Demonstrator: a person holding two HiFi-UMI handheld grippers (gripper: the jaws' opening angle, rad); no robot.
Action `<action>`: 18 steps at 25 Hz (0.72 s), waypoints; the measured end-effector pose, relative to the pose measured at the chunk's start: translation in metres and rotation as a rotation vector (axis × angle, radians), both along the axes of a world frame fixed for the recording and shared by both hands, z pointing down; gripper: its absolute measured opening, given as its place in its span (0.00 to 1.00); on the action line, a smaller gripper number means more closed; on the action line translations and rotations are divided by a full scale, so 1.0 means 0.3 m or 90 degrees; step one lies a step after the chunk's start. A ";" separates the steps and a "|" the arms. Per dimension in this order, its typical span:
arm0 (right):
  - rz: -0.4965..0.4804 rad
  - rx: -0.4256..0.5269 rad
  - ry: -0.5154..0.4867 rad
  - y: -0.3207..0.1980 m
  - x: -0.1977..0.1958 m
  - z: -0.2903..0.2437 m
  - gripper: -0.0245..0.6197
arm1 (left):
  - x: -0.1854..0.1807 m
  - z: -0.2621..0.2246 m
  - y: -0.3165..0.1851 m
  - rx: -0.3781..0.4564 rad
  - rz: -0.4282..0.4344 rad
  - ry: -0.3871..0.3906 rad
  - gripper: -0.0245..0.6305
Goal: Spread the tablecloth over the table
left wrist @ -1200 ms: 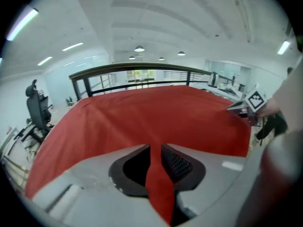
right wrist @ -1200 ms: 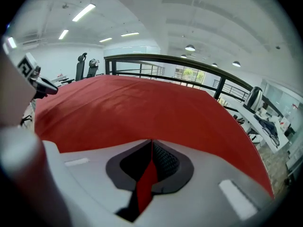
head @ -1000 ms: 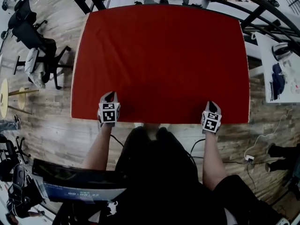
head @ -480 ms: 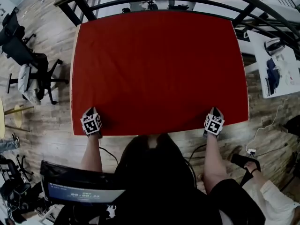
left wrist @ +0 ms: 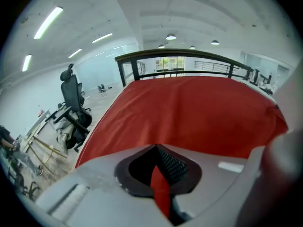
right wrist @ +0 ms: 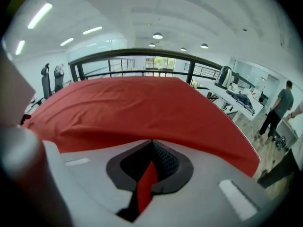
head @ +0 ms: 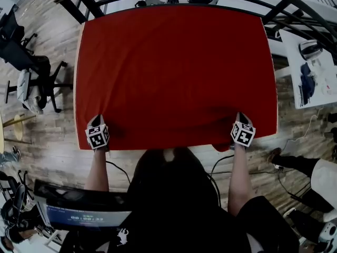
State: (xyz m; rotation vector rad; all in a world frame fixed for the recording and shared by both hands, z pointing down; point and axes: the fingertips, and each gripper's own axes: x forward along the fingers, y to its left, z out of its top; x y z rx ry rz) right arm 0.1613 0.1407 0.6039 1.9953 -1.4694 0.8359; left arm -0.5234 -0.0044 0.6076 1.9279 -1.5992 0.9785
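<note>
Leftward slid the left tool, to the tablecloth's 7 o'clock corner. It and the right tool at 5 o'clock each pinched the near hem, likely to draw the cloth taut over the tabletop.

Left gripper, right gripper both clamped on tablecloth edge, angled forward-down; forearms extended, well apart.

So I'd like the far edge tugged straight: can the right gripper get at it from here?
Probably not. The right gripper is shut on the near edge of the cloth, whose whole spread lies between it and the far edge, and the person stands at the near side.
</note>
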 end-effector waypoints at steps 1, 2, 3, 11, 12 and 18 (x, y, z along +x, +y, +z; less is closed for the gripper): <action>-0.014 0.023 -0.016 0.007 -0.028 -0.047 0.05 | 0.046 -0.029 -0.026 0.016 0.027 0.006 0.04; -0.046 0.040 -0.027 -0.002 -0.062 -0.084 0.05 | 0.104 -0.054 -0.054 0.032 0.056 0.013 0.04; -0.092 0.049 -0.032 -0.033 -0.101 -0.105 0.05 | 0.167 -0.074 -0.082 0.046 0.083 0.021 0.04; -0.275 0.116 -0.015 -0.708 -0.312 -0.047 0.05 | 0.593 -0.082 -0.392 0.074 0.137 0.063 0.04; -0.272 0.114 -0.009 -0.767 -0.309 -0.036 0.05 | 0.624 -0.078 -0.435 0.077 0.139 0.062 0.04; -0.213 0.093 0.004 -0.930 -0.235 0.006 0.05 | 0.659 -0.025 -0.681 0.075 0.118 0.048 0.04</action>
